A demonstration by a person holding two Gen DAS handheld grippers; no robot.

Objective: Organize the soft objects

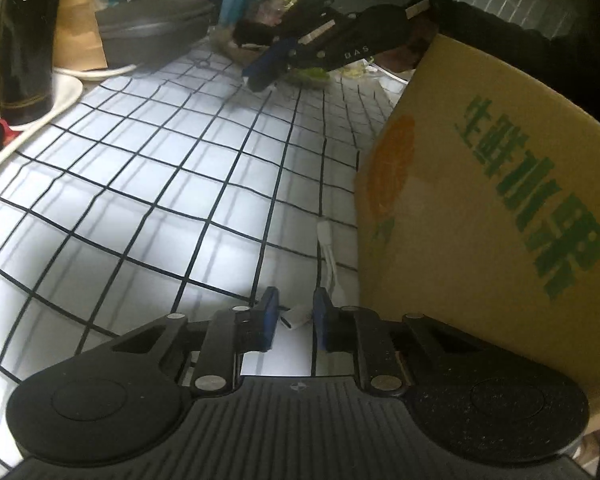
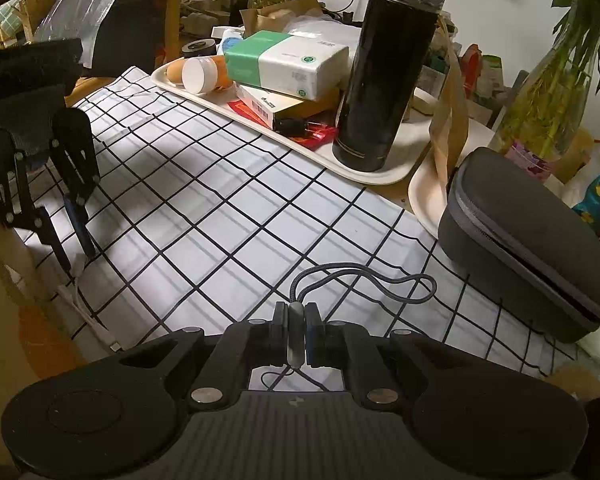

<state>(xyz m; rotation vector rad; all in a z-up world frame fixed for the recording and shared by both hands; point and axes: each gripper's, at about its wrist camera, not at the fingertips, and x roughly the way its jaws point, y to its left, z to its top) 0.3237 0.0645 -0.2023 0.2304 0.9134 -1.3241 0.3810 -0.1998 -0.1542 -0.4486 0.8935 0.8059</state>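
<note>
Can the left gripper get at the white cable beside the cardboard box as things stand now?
Probably yes. The left gripper already has the white cable end between its fingers on the checked cloth. The cardboard box stands close on one side, yet nothing covers the cable.

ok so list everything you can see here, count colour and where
cloth: 1, white with black grid, covers the table
white cable: 1, white, on the cloth beside the box, at the left gripper's tips
grey cable: 1, grey, looped on the cloth, its plug in the right gripper
box: 1, tan cardboard, green print, right of the left gripper
flask: 1, black, upright on the tray
tray: 1, cream, far edge of the cloth
tissue pack: 1, green and white, on the tray
case: 1, grey, zipped, right of the cloth
plant: 1, green, behind the case
left gripper: 1, black, blue pads, white cable between them
right gripper: 1, black, shut on the grey cable
</note>
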